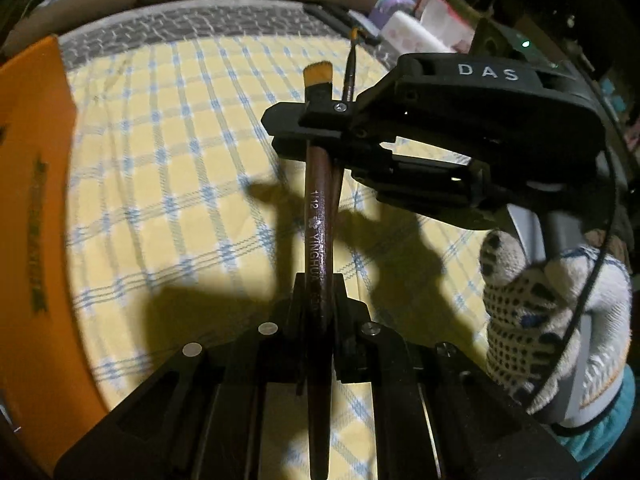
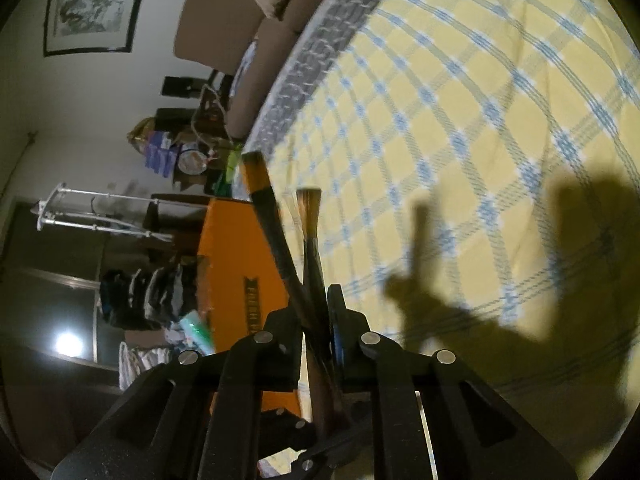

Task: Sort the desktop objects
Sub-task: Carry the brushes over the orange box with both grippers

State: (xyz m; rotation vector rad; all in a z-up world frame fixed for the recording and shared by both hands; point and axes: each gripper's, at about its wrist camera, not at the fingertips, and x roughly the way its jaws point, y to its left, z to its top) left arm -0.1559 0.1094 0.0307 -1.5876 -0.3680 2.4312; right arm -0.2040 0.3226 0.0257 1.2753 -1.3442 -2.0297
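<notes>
Paintbrushes (image 1: 318,216) between both clamped grippers, apparently two.

Two paintbrushes (image 1: 318,216), perhaps three; one orange box (image 1: 36,208).

Left wrist view: mounted behind the left gripper (image 1: 318,292), looking steeply down along its fingers at the checked cloth (image 1: 168,168), close above it.
Right wrist view: mounted behind the right gripper (image 2: 316,312), rolled sideways, aimed shallowly across the cloth (image 2: 460,128) toward its grey far edge and the room beyond.
Shared: the checked cloth, the orange box (image 1: 32,184) (image 2: 236,248), two brushes (image 1: 318,216) (image 2: 276,232).
</notes>
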